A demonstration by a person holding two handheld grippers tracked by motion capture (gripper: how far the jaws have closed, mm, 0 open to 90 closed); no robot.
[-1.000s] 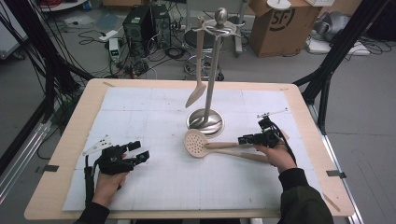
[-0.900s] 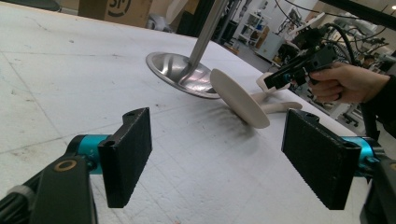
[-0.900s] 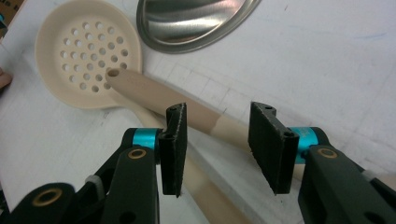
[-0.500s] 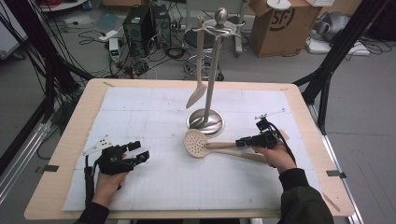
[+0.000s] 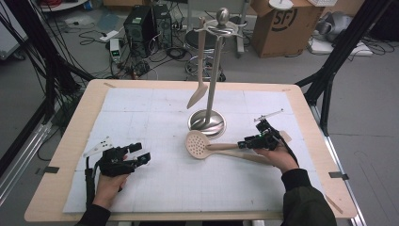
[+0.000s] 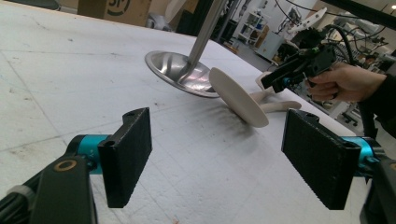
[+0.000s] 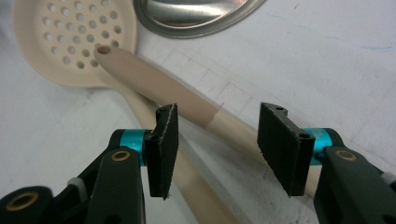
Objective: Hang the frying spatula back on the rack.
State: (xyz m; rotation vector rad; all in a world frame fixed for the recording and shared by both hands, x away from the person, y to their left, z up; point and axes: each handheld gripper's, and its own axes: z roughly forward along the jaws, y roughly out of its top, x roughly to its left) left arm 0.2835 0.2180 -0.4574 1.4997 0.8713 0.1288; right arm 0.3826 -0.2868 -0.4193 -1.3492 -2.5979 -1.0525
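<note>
A beige skimmer (image 5: pixel 196 143) lies on the white mat, its handle (image 5: pixel 249 157) running toward the person's right hand. A second beige utensil handle (image 7: pixel 177 93), with a hole at its tip, rests across the skimmer's head (image 7: pixel 70 42). My right gripper (image 7: pixel 217 135) straddles this handle; its jaws have just been opening, and the pads stand clear of it on both sides. My left gripper (image 5: pixel 141 157) rests open at the front left with nothing in it (image 6: pixel 217 158). A beige spoon (image 5: pixel 197 92) hangs on the metal stand (image 5: pixel 214 70).
The stand's round steel base (image 5: pixel 207 123) sits just behind the skimmer head. The mat covers a wooden table (image 5: pixel 80 122). Beyond its far edge are cables, a stool and a cardboard box (image 5: pixel 277 26) on the floor.
The right gripper's jaws stand a little wider around the handle. Both hands and the utensils stay where they were.
</note>
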